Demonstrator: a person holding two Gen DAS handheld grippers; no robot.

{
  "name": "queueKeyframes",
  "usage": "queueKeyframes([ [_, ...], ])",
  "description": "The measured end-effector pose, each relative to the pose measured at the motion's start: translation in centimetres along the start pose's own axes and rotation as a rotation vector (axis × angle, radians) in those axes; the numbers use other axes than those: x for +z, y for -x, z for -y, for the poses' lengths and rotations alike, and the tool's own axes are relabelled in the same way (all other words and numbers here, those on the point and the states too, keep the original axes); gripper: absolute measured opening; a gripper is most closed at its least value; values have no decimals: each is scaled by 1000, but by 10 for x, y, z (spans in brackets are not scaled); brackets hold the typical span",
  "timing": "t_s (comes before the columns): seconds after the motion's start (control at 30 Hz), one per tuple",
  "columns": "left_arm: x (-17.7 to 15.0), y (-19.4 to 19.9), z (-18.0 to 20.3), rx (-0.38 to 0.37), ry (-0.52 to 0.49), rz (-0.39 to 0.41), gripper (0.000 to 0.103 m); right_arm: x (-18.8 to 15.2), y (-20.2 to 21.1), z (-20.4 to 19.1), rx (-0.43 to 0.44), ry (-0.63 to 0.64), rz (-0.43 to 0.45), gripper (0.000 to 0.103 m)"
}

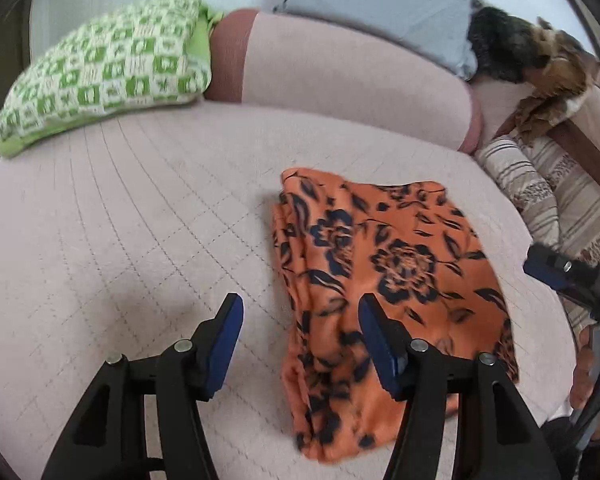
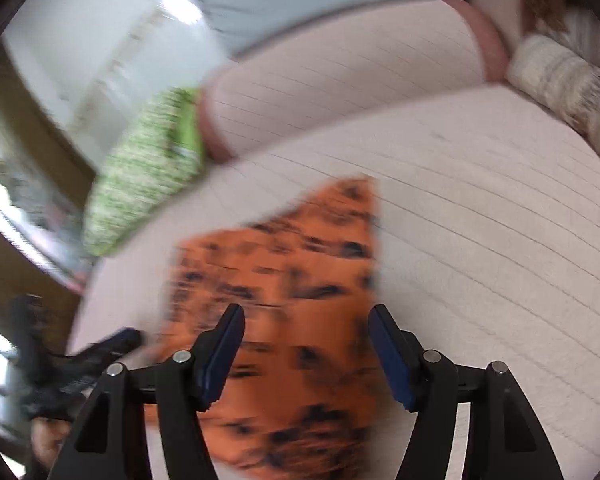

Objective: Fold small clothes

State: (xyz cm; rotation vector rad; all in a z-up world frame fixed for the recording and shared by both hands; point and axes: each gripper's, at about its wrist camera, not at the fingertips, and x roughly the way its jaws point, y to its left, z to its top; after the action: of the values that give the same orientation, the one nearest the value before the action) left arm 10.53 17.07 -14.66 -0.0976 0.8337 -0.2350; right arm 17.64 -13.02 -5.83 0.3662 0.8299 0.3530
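We've got the orange floral garment (image 1: 384,276) lying folded on the pink quilted sofa seat (image 1: 140,216), right of centre in the left wrist view, nothing holding it. Our left gripper (image 1: 300,316) hangs above its near left edge, jaws apart with nothing between the blue pads (image 1: 228,340); the right-hand finger overlaps the cloth in frame, but we can't tell if it touches. Our right gripper (image 2: 306,328) sits over the near part of the same garment (image 2: 284,292), jaws likewise spread wide and empty; that view is heavily motion-blurred, so no fine detail on the fabric. Each gripper shows in the other's camera: the right one at the far right edge of the left view, beside the garment, with part of a hand (image 1: 592,376) under it. Green checked cushion (image 1: 100,76) rests against the backrest at left, well apart from the garment; striped cushion (image 1: 540,200) at the right end.
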Motion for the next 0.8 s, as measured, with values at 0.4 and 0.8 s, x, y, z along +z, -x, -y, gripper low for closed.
queueKeyframes([
  [0.4,-30,5,9,156,44,-41,74,-49,3,-41,33,25,-72,82],
  [0.8,-76,98,41,282,45,75,82,-146,70,-66,-332,214,-12,103],
])
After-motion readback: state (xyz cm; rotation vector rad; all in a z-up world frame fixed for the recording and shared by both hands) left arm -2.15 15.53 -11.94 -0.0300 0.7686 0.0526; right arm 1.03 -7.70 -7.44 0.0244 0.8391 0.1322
